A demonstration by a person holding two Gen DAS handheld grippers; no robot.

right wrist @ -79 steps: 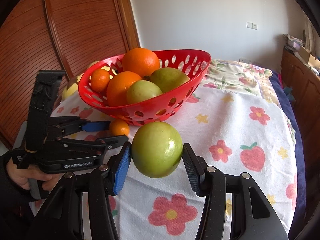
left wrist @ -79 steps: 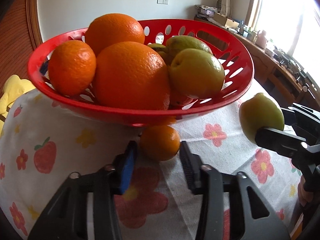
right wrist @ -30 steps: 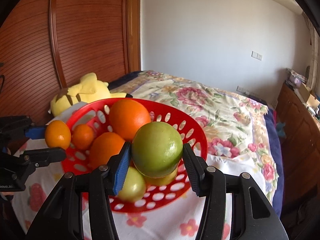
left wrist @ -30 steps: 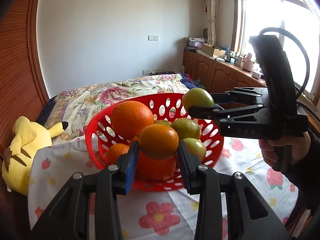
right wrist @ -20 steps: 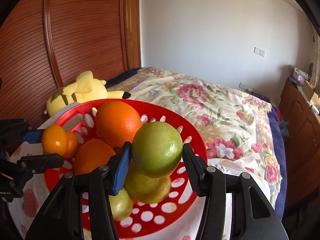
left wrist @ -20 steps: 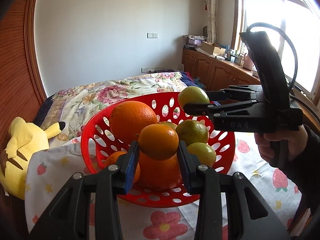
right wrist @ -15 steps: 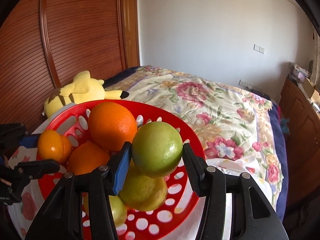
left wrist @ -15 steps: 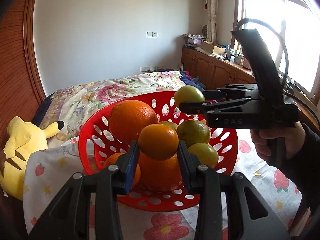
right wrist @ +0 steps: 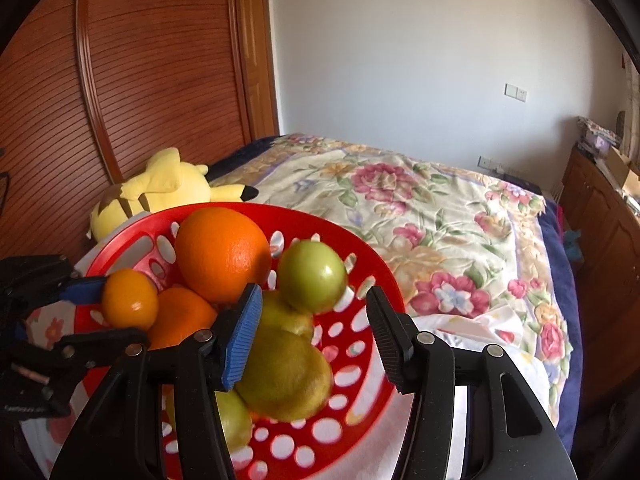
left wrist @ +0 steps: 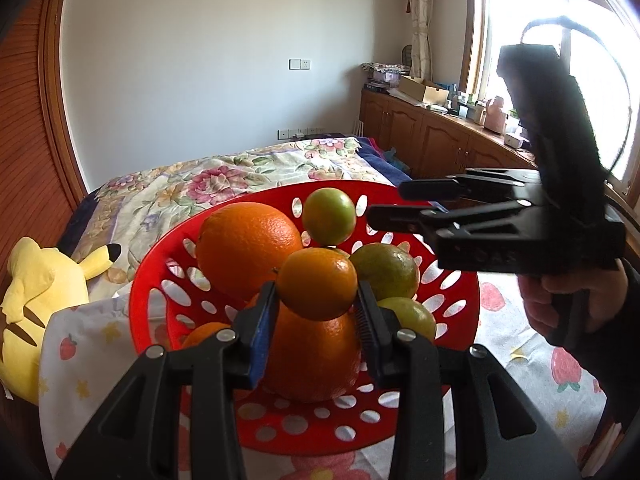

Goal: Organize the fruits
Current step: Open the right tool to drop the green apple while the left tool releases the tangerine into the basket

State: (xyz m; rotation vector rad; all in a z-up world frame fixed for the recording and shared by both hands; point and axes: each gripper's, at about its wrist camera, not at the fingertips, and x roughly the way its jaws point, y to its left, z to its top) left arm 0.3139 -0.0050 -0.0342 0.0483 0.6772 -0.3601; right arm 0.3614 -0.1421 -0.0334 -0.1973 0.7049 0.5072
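Note:
A red perforated basket (left wrist: 452, 316) (right wrist: 360, 260) holds oranges and green fruits. My left gripper (left wrist: 318, 316) is shut on a small orange (left wrist: 318, 284) and holds it above the basket's fruit; it also shows in the right wrist view (right wrist: 130, 299). My right gripper (right wrist: 314, 328) is open, its jaws wide apart. A green fruit (right wrist: 313, 276) is free of the jaws, over the pile in the basket; in the left wrist view this green fruit (left wrist: 329, 216) sits just left of the right gripper's fingertips (left wrist: 384, 216).
The basket stands on a white cloth with flower and strawberry prints (left wrist: 560, 368). A yellow plush toy (right wrist: 160, 188) lies left of it by the wooden wardrobe. A bed with a floral cover (right wrist: 420, 208) lies behind. Wooden cabinets (left wrist: 440, 140) line the right wall.
My right gripper has opened and let go of the green fruit, which now drops onto the basket's pile. My left gripper still holds the small orange over the basket.

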